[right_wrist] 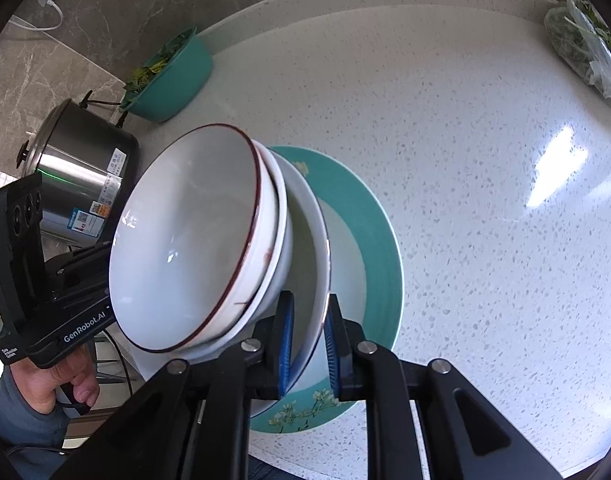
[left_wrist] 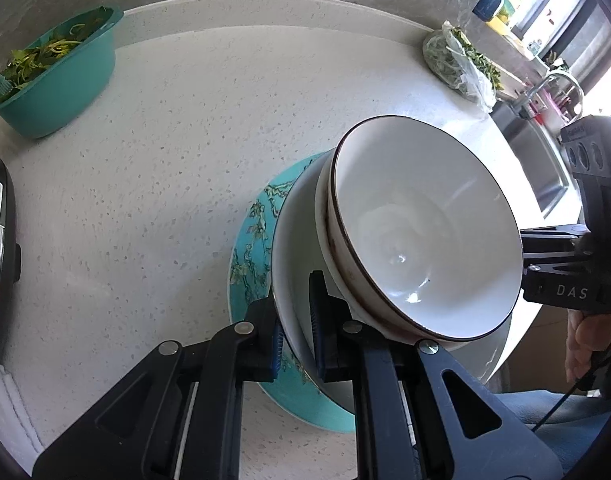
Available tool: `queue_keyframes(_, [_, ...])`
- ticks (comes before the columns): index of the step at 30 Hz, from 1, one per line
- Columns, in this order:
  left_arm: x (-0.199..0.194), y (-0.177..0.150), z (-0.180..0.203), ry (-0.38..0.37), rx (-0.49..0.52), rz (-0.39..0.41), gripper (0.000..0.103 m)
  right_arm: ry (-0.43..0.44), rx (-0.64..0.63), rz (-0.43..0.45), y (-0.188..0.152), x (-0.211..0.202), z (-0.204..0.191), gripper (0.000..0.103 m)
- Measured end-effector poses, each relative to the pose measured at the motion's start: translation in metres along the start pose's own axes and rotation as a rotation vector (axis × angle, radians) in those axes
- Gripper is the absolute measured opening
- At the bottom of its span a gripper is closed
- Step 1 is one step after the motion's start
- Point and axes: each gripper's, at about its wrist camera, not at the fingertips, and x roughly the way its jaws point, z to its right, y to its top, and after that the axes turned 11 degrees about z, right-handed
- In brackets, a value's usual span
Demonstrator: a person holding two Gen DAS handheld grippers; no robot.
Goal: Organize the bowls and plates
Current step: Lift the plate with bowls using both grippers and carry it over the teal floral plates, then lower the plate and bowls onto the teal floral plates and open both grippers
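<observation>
A white bowl with a dark brown rim (left_wrist: 421, 240) (right_wrist: 185, 240) sits nested in a second white bowl (right_wrist: 279, 240). Both rest inside a white deep plate (left_wrist: 293, 264) (right_wrist: 309, 248). Under that lies a teal plate with a blossom pattern (left_wrist: 249, 248) (right_wrist: 365, 240) on the speckled counter (left_wrist: 165, 200). I cannot tell whether the white plate touches the teal one. My left gripper (left_wrist: 297, 332) (right_wrist: 77, 320) is shut on the white plate's rim on one side. My right gripper (right_wrist: 308, 340) (left_wrist: 561, 276) is shut on the rim on the opposite side.
A teal basin of greens (left_wrist: 61, 92) (right_wrist: 177, 80) stands at the counter's back. A plastic bag of greens (left_wrist: 461, 64) (right_wrist: 585, 48) lies at the far side near a sink (left_wrist: 545, 168). A steel cooker (right_wrist: 85, 160) stands by the basin.
</observation>
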Motion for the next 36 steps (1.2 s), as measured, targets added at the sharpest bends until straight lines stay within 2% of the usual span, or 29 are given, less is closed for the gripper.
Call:
queue_keyframes(13, [0.008, 0.0, 0.001, -0.005, 0.007, 0.008, 0.01, -0.012, -0.007, -0.003, -0.002, 0.008, 0.0, 0.017])
queue_keyframes(21, [-0.001, -0.005, -0.003, -0.01, -0.031, 0.054, 0.011, -0.024, -0.019, 0.01, -0.003, 0.007, -0.006, 0.02])
queue_keyframes(24, [-0.009, -0.007, -0.007, 0.003, -0.045, 0.073, 0.029, -0.046, -0.022, 0.035, -0.004, 0.0, -0.008, 0.024])
queue_keyframes(25, [-0.012, -0.007, -0.01, 0.013, -0.055, 0.078, 0.044, -0.059, -0.02, 0.045, -0.005, -0.004, -0.007, 0.029])
queue_keyframes(26, [-0.015, -0.008, -0.013, 0.019, -0.062, 0.082, 0.064, -0.072, -0.015, 0.056, -0.005, -0.008, -0.006, 0.036])
queue_keyframes(27, [-0.02, -0.009, -0.017, 0.028, -0.073, 0.089, 0.075, -0.08, -0.009, 0.062, -0.006, -0.011, -0.004, 0.039])
queue_keyframes(29, [-0.029, -0.011, -0.025, 0.03, -0.099, 0.108, 0.097, -0.091, 0.01, 0.078, -0.01, -0.02, -0.001, 0.055])
queue_keyframes(31, [-0.041, -0.012, -0.03, 0.019, -0.122, 0.135, 0.103, -0.095, 0.026, 0.1, -0.015, -0.032, 0.002, 0.064])
queue_keyframes(33, [-0.052, -0.011, -0.028, 0.027, -0.124, 0.163, 0.103, -0.1, 0.036, 0.116, -0.017, -0.041, 0.003, 0.066])
queue_keyframes(36, [-0.07, -0.009, -0.018, 0.043, -0.12, 0.214, 0.103, -0.103, 0.025, 0.141, -0.019, -0.054, 0.002, 0.082])
